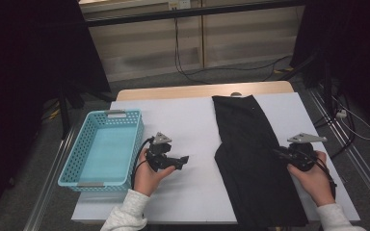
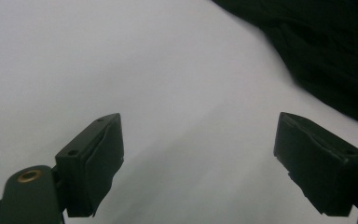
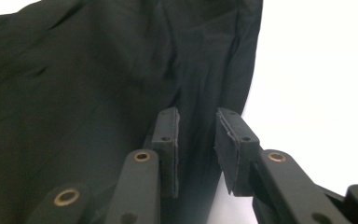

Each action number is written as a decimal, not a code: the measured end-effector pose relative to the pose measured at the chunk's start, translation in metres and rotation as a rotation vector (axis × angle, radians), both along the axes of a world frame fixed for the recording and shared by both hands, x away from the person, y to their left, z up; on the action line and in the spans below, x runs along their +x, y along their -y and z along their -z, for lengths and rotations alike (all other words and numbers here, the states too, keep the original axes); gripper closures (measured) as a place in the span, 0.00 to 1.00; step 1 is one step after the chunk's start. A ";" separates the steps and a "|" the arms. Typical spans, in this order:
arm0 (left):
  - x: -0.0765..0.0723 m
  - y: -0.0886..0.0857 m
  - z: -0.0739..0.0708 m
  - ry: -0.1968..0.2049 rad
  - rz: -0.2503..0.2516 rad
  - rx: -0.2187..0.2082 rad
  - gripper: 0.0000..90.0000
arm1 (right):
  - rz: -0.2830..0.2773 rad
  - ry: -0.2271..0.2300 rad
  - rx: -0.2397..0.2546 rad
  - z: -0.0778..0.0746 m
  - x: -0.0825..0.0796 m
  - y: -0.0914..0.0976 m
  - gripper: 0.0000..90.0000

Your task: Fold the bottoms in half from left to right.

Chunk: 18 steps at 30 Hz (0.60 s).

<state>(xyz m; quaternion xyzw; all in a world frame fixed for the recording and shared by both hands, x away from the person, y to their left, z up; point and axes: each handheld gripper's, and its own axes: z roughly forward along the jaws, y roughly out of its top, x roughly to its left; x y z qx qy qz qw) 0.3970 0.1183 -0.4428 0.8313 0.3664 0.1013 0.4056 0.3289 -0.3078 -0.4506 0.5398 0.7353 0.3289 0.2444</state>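
Note:
A long black garment [image 1: 253,144] lies flat on the white-covered table [image 1: 183,120], running from the far edge to the near edge right of the middle. My right gripper [image 1: 278,153] rests at its right edge, pointing left onto the cloth. In the right gripper view its jaws [image 3: 196,144] stand a narrow gap apart above the black fabric [image 3: 74,93], with nothing pinched between the pads. My left gripper [image 1: 182,161] sits on the bare white surface left of the garment, pointing right. Its jaws [image 2: 198,154] are wide open and empty, with the garment's edge [image 2: 326,51] ahead of them.
A light blue perforated basket [image 1: 79,159] stands empty at the table's left edge, close to my left hand. Bare white table lies between the basket and the garment. Cables and dark stands are on the floor beyond the far and right edges.

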 end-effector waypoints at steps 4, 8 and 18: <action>0.001 -0.002 0.001 -0.003 0.002 0.006 0.18 | 0.023 0.001 -0.022 0.003 0.022 -0.003 0.77; 0.001 -0.004 0.001 -0.005 -0.003 0.001 0.17 | 0.040 -0.009 -0.031 0.007 0.038 -0.001 0.78; 0.002 -0.004 0.001 -0.006 -0.004 -0.003 0.18 | 0.027 -0.044 0.001 0.010 0.048 0.002 1.00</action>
